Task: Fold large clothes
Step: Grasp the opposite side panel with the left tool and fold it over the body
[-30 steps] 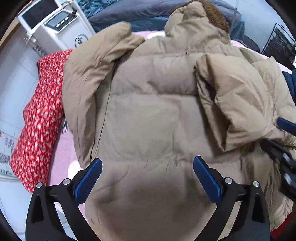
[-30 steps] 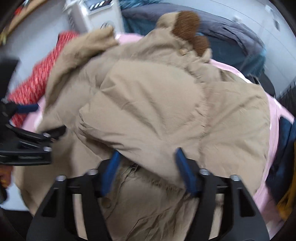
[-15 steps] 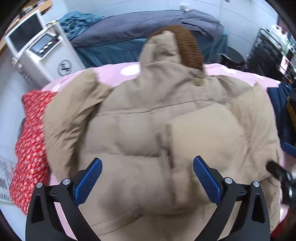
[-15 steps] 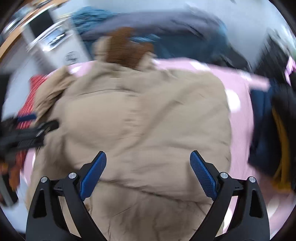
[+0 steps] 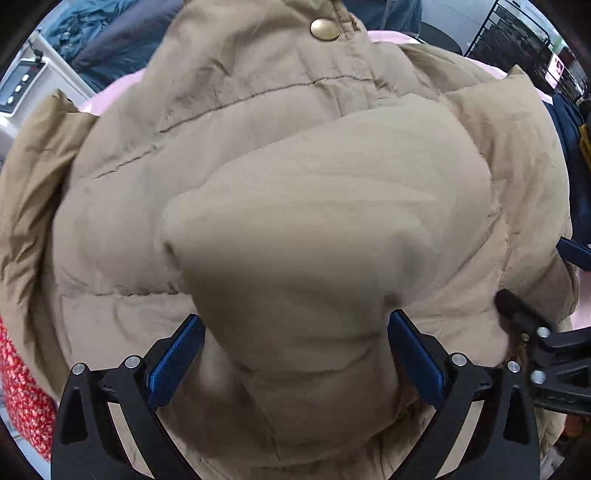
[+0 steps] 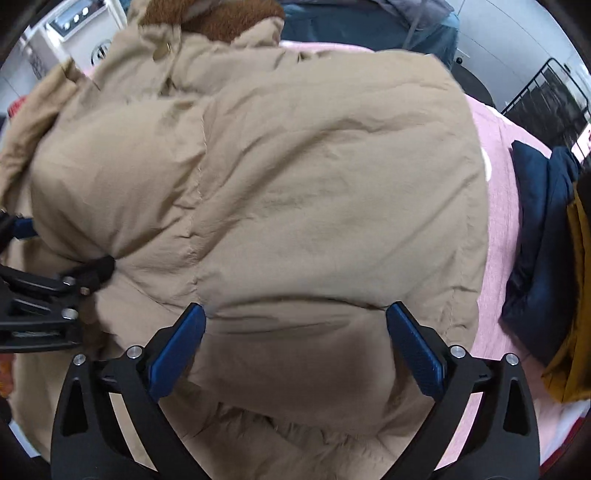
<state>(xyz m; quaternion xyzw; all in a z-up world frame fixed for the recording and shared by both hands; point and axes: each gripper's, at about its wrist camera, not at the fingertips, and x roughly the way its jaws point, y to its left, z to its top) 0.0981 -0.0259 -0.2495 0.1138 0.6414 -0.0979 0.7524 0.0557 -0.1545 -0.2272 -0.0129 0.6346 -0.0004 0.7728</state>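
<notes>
With both sleeves now folded across its back, the tan puffer jacket (image 5: 295, 221) fills the pink bed (image 6: 498, 229) as the left tongs (image 5: 295, 354) hang apart and the right tongs (image 6: 295, 343), opening, have let the cloth go, leaving the body fold next.

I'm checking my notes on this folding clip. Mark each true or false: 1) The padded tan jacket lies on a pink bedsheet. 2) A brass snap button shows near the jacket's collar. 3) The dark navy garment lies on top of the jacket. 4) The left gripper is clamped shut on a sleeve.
1) True: the padded tan jacket lies on the pink bedsheet.
2) True: the brass snap button sits near the collar.
3) False: the dark navy garment lies beside the jacket, on the sheet.
4) False: the left gripper is open, fabric bulging between its jaws.
</notes>
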